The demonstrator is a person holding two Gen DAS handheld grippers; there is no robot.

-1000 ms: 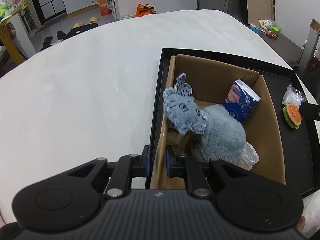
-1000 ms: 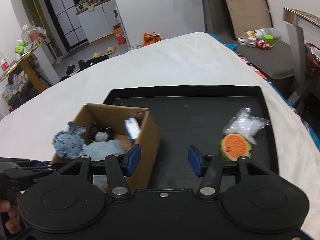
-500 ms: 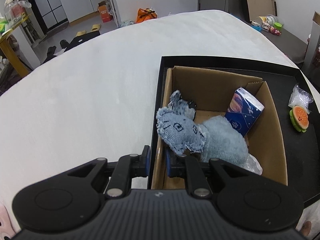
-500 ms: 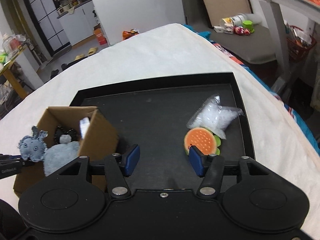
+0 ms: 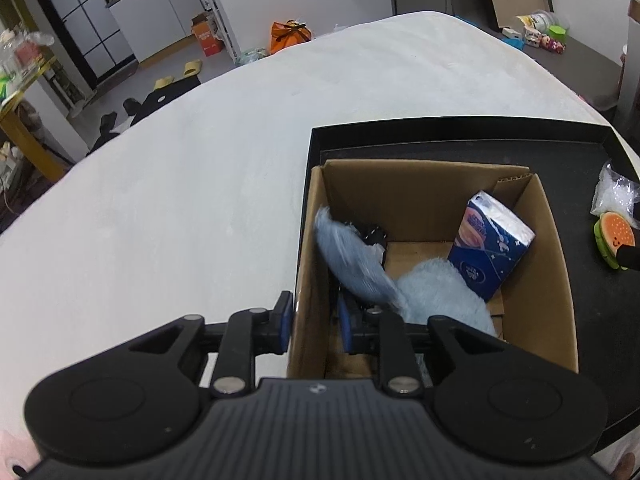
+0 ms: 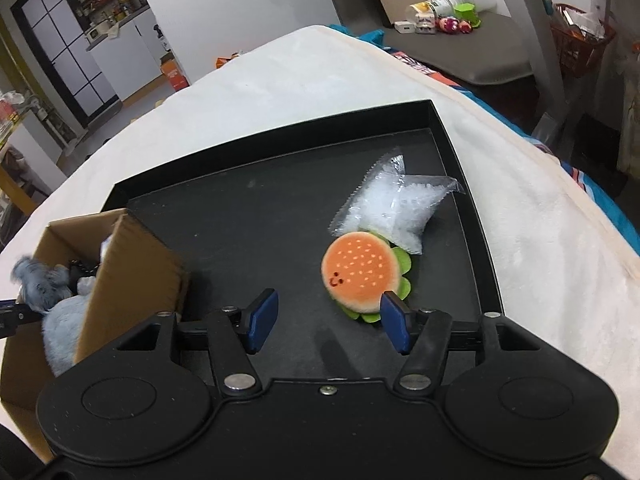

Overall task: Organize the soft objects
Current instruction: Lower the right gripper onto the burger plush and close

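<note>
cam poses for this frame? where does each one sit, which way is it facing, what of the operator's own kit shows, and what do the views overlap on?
Left wrist: on the left tongs, looking forward and down into the cardboard box; its fingers straddle the box's left wall; grey plush and tissue pack inside.
Right wrist: on the right tongs, looking down at the black tray; open fingers near the burger plush, clear bag behind.
Shared: box, tray, burger plush, clear bag, white bed cover.

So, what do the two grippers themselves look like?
Both are matte black. The left gripper and right gripper each carry blue pads, two round discs, silver screws and a ribbed body. No cables or sleeves show.
</note>
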